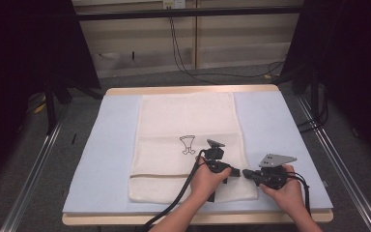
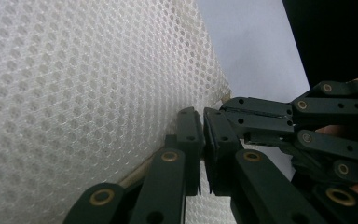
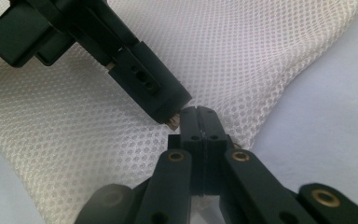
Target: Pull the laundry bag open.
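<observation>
On the table (image 1: 280,104), covered by a pale blue mat (image 1: 106,159), a white mesh bag (image 1: 188,121) lies flat, long side running away from the person, with a small black drawing (image 1: 188,144) near its middle. Both grippers meet nose to nose at the bag's near right edge. The left gripper (image 1: 234,171) and the right gripper (image 1: 246,172) both look pinched together on that mesh hem, basically touching each other.

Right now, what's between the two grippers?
Almost nothing: in the high view the left gripper and right gripper meet tip to tip at the white mesh bag's right edge, with mesh between each one's shut jaws.
</observation>
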A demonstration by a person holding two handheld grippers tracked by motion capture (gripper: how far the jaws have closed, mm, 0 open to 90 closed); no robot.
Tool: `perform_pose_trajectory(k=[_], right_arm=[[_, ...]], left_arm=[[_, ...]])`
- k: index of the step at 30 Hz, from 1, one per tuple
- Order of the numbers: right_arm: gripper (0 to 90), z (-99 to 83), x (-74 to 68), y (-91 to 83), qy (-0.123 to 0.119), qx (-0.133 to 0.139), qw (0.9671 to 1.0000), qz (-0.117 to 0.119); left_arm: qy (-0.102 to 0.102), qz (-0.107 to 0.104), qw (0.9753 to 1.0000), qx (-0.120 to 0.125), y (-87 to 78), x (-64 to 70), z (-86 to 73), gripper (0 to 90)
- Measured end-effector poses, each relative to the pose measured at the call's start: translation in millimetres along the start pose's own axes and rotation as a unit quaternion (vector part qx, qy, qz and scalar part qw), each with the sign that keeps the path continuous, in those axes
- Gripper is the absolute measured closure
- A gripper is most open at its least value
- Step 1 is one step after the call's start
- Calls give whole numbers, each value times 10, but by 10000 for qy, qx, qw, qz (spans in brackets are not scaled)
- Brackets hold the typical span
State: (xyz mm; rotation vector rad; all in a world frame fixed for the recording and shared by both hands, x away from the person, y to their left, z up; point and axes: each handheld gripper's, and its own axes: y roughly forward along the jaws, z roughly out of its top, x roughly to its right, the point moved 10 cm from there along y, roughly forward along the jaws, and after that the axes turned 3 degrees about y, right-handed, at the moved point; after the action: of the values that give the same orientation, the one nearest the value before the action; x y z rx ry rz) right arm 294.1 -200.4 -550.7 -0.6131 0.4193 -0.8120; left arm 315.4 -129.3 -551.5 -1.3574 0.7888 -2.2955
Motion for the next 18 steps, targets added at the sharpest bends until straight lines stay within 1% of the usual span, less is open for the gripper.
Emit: perform_pose_trajectory(k=[2,5,9,11,12,13,14,16,17,18], right_arm=[[900,1,2,1,2,3,10000,-1],[900,-1,0,1,5,-3,10000,0],[900,-1,-2,0,-29,-31,10000,-21],[900,0,-7,2,-66,-42,10000,-40],[900,-1,-6,2,-85,-57,9999,-57],[900,-1,-6,1,-88,-67,9999,-69],[900,-2,-7,0,-92,-83,9999,-64],[900,-1,-9,0,-101,-97,9999,-75],[900,-1,-7,1,-112,-107,9998,-87],[900,-1,-8,1,-107,-102,9999,-76]], left_arm=[[-64,-45,10000,-4,-1,8,1,864],[-68,-30,10000,-25,-6,1,-1,871],[-211,-125,9997,-62,-17,6,3,872],[-208,-120,9997,-60,-18,1,4,873],[-265,-125,9995,-69,-21,4,3,873],[-235,-107,9996,-79,-26,-10,5,873],[-281,-186,9994,-103,-32,2,2,873],[-284,-160,9994,-92,-42,-5,7,874],[-268,-90,9996,-93,-52,-19,7,874],[-267,-136,9995,-132,-80,-23,6,874]])
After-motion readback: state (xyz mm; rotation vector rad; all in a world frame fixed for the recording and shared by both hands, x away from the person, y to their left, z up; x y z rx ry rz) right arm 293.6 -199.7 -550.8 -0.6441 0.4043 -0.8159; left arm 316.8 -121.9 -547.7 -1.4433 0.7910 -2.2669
